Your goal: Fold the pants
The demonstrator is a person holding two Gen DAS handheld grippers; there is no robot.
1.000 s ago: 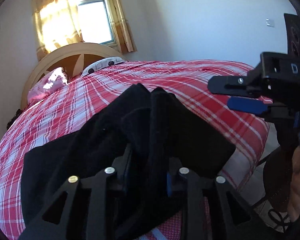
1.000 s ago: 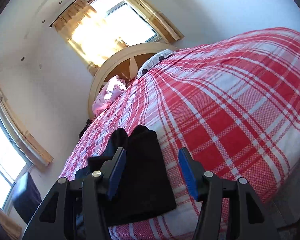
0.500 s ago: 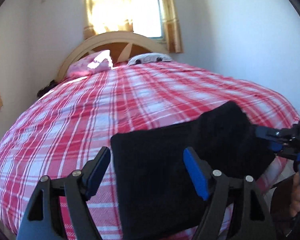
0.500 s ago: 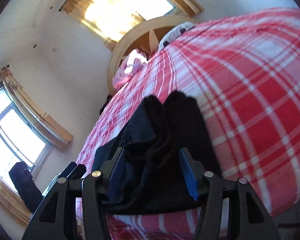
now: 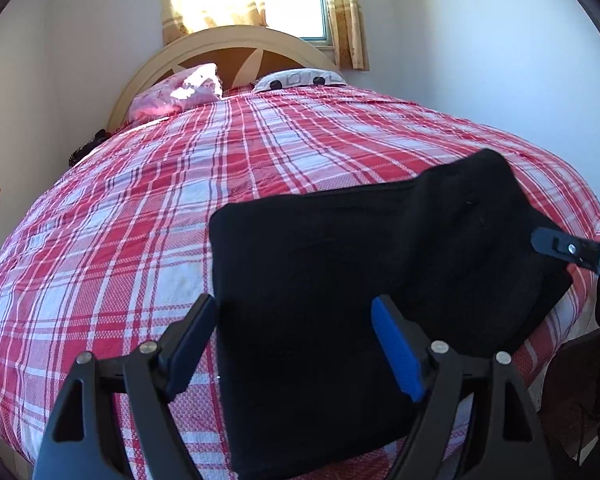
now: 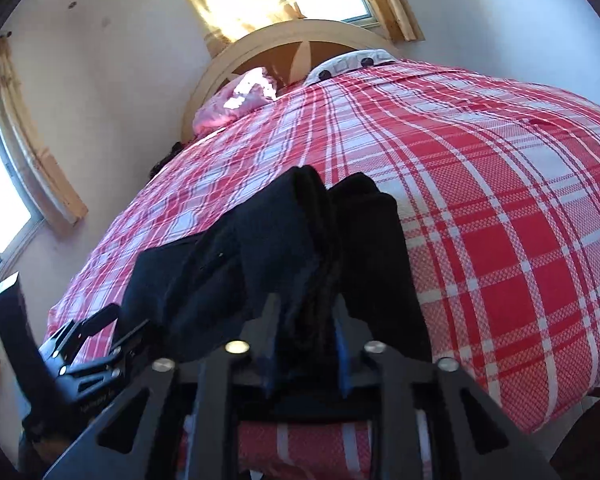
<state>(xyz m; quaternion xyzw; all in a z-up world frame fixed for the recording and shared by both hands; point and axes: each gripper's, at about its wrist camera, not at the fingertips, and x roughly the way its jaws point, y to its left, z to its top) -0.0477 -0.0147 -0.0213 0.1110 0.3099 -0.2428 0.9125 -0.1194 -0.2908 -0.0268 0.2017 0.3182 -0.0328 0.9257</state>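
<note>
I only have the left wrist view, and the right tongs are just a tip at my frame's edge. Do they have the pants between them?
Observer: Yes. In the right wrist view the right tongs are closing, with a bunched ridge of the black pants between the pads.
Operator: Is the cloth flat there?
Observer: No, it rises off the plaid bedspread in two humps.
Operator: Do my left tongs show from that side?
Observer: Yes, the left tongs sit at the lower left by the pants' end. They are opening and not pinching the cloth.
</note>
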